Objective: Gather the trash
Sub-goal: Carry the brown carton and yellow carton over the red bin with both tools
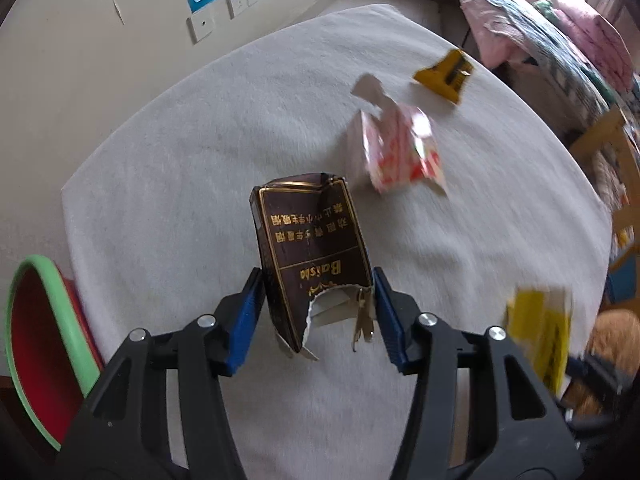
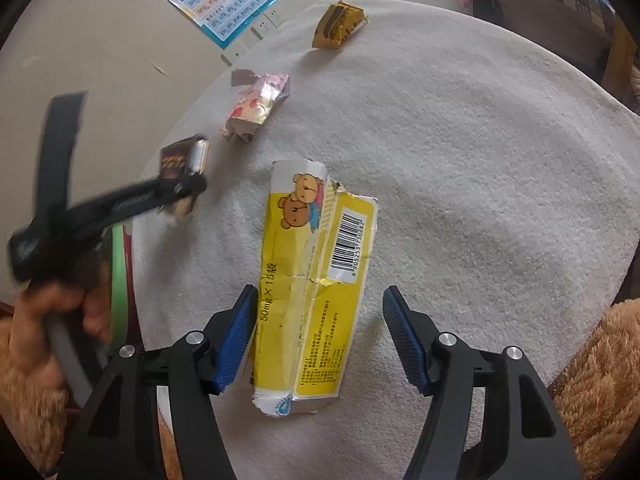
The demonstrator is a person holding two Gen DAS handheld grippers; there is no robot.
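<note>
White cloth below — left gripper [image 1: 318, 300] clamps the brown box [image 1: 310, 252]; right gripper [image 2: 318, 336] half-open around the yellow carton [image 2: 316, 280].

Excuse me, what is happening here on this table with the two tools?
A person is collecting trash from a cloth-covered table with a claw in each hand. The left claw grips a torn dark brown cigarette box between its pads. The right claw stands open around a flattened yellow medicine box, which lies on the cloth. A pink crumpled wrapper and a yellow snack wrapper lie farther away. A red bin with a green rim waits at the table's edge.
</note>
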